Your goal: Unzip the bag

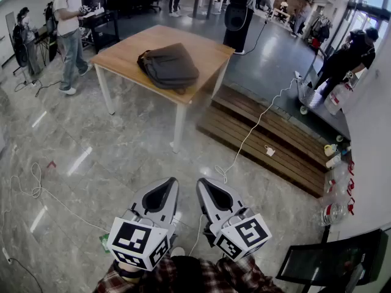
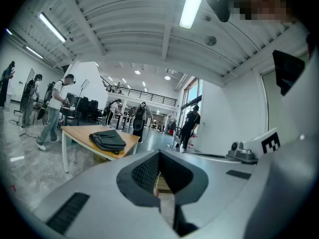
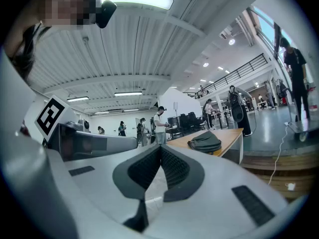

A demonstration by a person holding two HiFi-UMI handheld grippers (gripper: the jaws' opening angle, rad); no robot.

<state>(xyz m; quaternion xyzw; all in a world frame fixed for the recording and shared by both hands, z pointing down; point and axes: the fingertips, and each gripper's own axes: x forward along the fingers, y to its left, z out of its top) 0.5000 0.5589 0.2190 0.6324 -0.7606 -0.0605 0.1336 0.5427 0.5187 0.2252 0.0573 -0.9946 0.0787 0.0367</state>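
A dark grey bag (image 1: 168, 66) lies flat on a wooden table (image 1: 122, 57) across the floor, well ahead of me. Both grippers are held low near my body, far from the bag. My left gripper (image 1: 170, 183) and right gripper (image 1: 202, 185) sit side by side, each with its jaws together and nothing between them. In the left gripper view the shut left gripper (image 2: 159, 154) points past the bag (image 2: 108, 140) on the table (image 2: 79, 130). The right gripper view shows the shut right gripper (image 3: 160, 148) with the bag (image 3: 205, 142) far off to its right.
A low wooden platform (image 1: 263, 136) lies right of the table, with a white cable (image 1: 250, 130) running over it. Bottles (image 1: 333, 154) stand at the right wall and a black screen (image 1: 333, 261) sits at the lower right. Cables (image 1: 30, 188) trail on the floor; several people stand around.
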